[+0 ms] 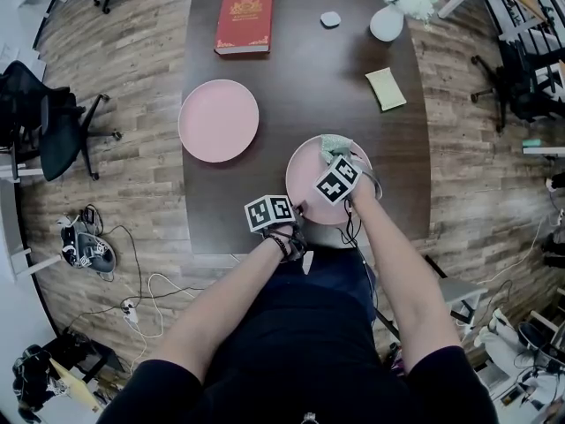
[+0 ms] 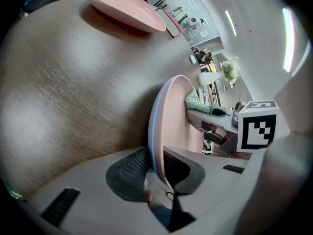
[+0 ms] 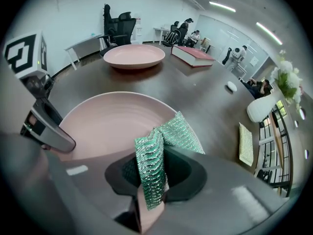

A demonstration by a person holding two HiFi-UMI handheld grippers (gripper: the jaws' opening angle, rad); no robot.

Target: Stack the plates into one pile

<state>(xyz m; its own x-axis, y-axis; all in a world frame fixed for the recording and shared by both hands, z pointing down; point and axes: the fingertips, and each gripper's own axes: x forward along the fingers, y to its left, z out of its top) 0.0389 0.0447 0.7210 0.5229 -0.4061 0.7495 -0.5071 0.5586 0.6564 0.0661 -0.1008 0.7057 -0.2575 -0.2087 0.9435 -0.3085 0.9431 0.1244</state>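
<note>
Two pink plates lie on the dark wooden table [image 1: 300,69]. The far plate [image 1: 218,120] [image 3: 137,56] [image 2: 127,6] sits alone at the left. The near plate [image 1: 309,184] [image 3: 107,121] is by the table's front edge. My left gripper [image 1: 296,208] [image 2: 155,168] is shut on the near plate's rim [image 2: 157,126], which stands on edge between its pads in the left gripper view. My right gripper [image 1: 335,155] [image 3: 154,173] hangs over that same plate, shut on a folded green scouring cloth [image 3: 155,160] [image 1: 334,145] [image 2: 195,101] that touches the plate's inside.
A red book [image 1: 244,18] [image 3: 193,55], a small white object [image 1: 330,19], a white vase with flowers [image 1: 388,20] [image 3: 261,106] and a yellow-green pad [image 1: 386,87] [image 3: 246,143] lie further back. A black office chair [image 1: 53,122] stands left of the table.
</note>
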